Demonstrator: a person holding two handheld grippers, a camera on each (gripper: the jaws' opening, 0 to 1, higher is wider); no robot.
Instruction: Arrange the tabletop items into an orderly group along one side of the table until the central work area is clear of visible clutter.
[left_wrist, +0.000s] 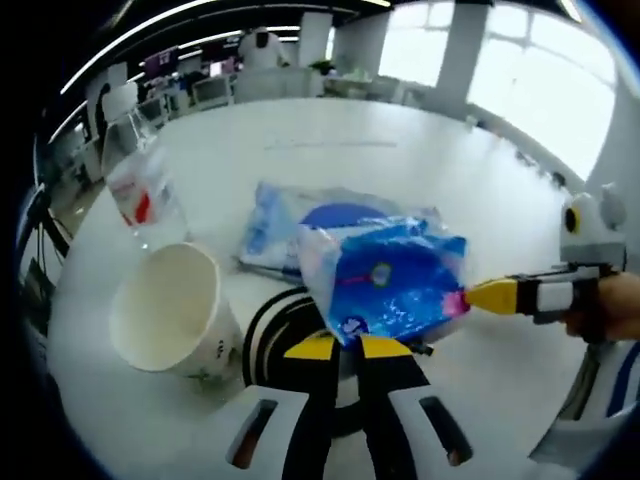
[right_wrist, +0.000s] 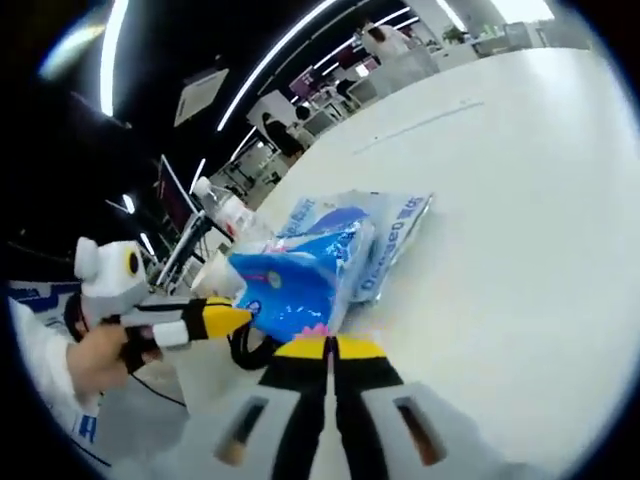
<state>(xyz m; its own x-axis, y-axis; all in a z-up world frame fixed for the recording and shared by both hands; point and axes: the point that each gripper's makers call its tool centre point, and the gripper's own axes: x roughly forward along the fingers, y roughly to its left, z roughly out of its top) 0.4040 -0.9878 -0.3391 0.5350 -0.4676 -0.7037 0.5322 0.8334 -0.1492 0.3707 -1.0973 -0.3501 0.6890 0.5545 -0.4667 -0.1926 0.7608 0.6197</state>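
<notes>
- Where the left gripper view looks along its own jaws, the left gripper (left_wrist: 346, 347) has its yellow tips pressed together on the lower edge of a blue tissue pack (left_wrist: 388, 280), which stands up from the tips toward 12 o'clock.
- From 3 o'clock in that view, the right gripper (left_wrist: 487, 296) touches the pack's right edge with its yellow tip; a hand (left_wrist: 612, 306) holds it at the frame edge.
- In the right gripper view, the right gripper (right_wrist: 329, 348) has its tips drawn together at the blue tissue pack's (right_wrist: 295, 280) lower corner; whether they pinch the wrapper, I cannot tell.
- A flat blue-and-white pack (left_wrist: 300, 225) lies on the white table (left_wrist: 420, 170) just behind the held pack.
- A white paper cup (left_wrist: 175, 312) lies tilted on its side at 9 o'clock, mouth toward 10 o'clock, near a black coiled cable (left_wrist: 270, 325).
- A clear plastic bottle (left_wrist: 140, 185) stands at 10 o'clock near the table's left edge.
- Open tabletop runs from 12 to 2 o'clock up to the far edge.
- In the right gripper view, bare table (right_wrist: 520, 200) spans 1 to 5 o'clock.
</notes>
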